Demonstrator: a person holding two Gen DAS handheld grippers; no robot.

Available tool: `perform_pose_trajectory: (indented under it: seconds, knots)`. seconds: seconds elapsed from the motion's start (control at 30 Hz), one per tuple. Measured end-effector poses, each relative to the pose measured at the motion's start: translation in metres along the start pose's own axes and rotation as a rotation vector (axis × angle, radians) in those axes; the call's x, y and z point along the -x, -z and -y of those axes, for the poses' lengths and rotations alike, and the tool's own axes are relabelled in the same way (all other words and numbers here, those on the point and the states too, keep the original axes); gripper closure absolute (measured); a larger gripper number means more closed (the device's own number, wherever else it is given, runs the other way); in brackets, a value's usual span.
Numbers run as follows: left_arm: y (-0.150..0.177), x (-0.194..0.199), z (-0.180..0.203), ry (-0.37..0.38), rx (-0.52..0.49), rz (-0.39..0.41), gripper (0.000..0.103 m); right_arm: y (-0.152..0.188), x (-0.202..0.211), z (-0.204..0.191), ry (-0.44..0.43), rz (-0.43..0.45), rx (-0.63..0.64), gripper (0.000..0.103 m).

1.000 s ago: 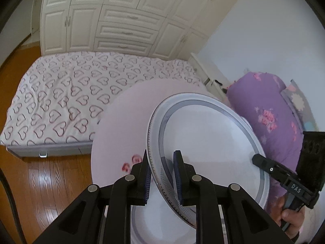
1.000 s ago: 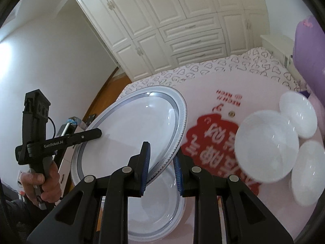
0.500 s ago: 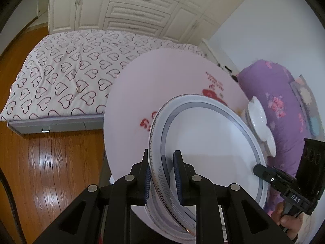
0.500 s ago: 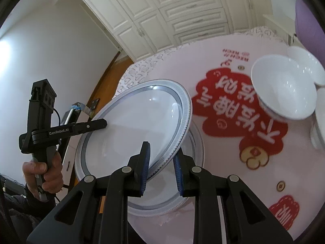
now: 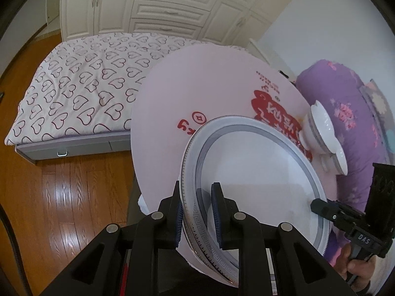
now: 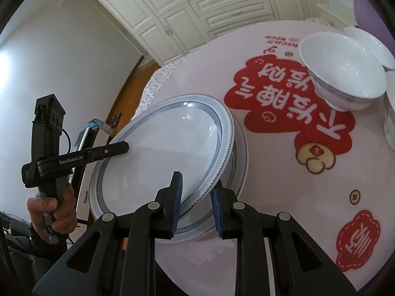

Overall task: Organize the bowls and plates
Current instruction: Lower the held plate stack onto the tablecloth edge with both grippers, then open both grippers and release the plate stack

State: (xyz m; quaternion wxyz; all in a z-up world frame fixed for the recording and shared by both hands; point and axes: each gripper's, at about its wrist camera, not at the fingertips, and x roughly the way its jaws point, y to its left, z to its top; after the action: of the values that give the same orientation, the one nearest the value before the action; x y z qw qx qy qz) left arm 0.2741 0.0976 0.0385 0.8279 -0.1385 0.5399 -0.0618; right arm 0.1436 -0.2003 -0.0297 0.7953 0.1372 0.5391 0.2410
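Observation:
A white plate with a grey patterned rim (image 5: 254, 180) (image 6: 167, 153) hangs tilted, held by opposite edges. My left gripper (image 5: 196, 197) (image 6: 123, 146) is shut on its near rim in the left wrist view. My right gripper (image 6: 196, 190) (image 5: 321, 206) is shut on the opposite rim. Just under it a second matching plate (image 6: 238, 162) lies on the round pink table (image 6: 279, 204) (image 5: 172, 98); the held plate's right edge is close over it. A white bowl (image 6: 343, 66) (image 5: 321, 123) stands further right on the table.
Two more white bowls (image 6: 370, 44) (image 6: 391, 113) crowd the table's right edge. A bed with a heart-print cover (image 5: 81, 86) lies beyond the table, white wardrobes behind it. Purple bedding (image 5: 345, 103) sits past the bowls. Wooden floor (image 5: 61, 197) lies to the left.
Both grippers have sunk with the plate, bringing it down close over the plate on the table. More of the tabletop and the bowls has come into view.

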Motion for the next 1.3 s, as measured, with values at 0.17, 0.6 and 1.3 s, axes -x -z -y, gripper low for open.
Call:
perform_pose_trajectory:
  seconds: [0.17, 0.6, 1.3]
  knots:
    - [0.009, -0.005, 0.003, -0.034, -0.03, 0.011, 0.085, 0.0, -0.005, 0.002, -0.003, -0.012, -0.005, 0.08]
    - [0.014, -0.036, 0.003, -0.036, -0.033, -0.017, 0.08, -0.001, -0.011, -0.002, 0.063, -0.054, 0.023, 0.077]
    - [0.022, -0.045, 0.031, -0.163, -0.133, 0.047, 0.035, -0.001, 0.003, -0.009, 0.203, 0.031, 0.06, 0.035]
